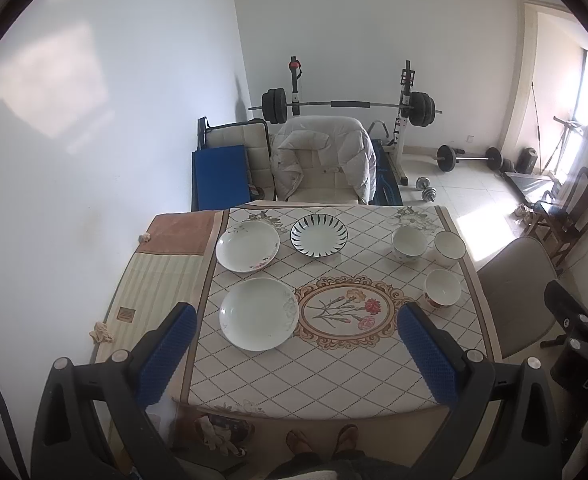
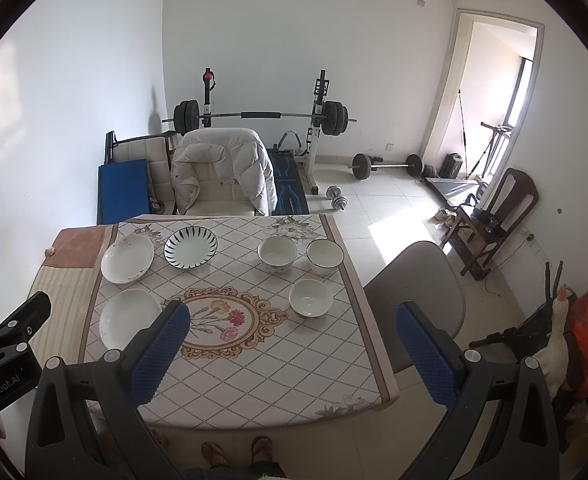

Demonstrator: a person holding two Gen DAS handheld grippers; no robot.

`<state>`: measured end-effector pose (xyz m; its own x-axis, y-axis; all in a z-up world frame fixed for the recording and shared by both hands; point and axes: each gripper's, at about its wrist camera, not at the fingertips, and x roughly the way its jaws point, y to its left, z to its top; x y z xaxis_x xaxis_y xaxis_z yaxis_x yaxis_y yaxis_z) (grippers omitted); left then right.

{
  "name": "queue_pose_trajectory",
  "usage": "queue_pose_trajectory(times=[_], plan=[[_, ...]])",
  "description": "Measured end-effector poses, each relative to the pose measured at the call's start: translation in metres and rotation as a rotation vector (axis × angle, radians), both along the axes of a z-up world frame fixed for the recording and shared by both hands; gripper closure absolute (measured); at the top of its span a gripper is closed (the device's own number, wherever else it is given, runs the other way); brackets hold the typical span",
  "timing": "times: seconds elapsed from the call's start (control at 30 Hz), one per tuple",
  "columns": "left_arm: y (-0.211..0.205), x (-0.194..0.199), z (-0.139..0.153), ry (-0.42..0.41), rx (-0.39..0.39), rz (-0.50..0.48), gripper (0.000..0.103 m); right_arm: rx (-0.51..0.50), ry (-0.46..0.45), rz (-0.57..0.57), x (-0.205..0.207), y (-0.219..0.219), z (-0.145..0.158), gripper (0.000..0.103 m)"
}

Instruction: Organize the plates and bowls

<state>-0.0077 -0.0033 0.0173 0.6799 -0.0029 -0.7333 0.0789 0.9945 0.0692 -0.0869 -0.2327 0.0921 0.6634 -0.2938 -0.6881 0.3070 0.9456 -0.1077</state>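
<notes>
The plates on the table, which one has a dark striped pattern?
The far plate nearer the table's middle, ringed with dark radiating stripes. The near plate and the far left plate are white with faint floral marks.

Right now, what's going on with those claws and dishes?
Both claws open, holding nothing. Three plates left, three bowls right, all untouched on the table. Nothing in the way.

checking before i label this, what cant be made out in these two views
- Near plate, right wrist view: near edge hidden behind a blue finger.
- Floor beneath the table: hidden by the cloth in both views.
- Person: only sandalled feet show, cut off by the bottom edge.
</notes>
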Motion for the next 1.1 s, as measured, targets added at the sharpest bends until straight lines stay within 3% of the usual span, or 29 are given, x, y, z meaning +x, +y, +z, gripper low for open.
queue_pose_trajectory(times=[0.4,0.6,0.73,0.9,1.03,1.1], plan=[[0.001,0.008,-0.006,0.008,-0.006,0.009,0.000,0.010,0.007,-0.001,0.007,0.000,-0.003,0.000],[0.018,0.033,-0.023,-0.010,-0.005,0.095,0.000,0.026,0.018,0.008,0.031,-0.007,-0.026,0.000],[0.039,0.061,-0.047,0.002,0.026,0.175,0.000,0.141,0.092,0.089,0.068,-0.017,-0.064,0.000],[0.067,0.090,-0.094,0.082,0.091,0.229,0.000,0.249,0.244,0.224,0.123,-0.009,-0.134,0.000],[0.102,0.118,-0.140,0.188,-0.026,0.240,0.000,0.257,0.337,0.361,0.167,0.029,-0.193,0.000],[0.121,0.135,-0.166,0.246,-0.048,0.273,0.003,0.254,0.379,0.419,0.190,0.051,-0.222,0.000]])
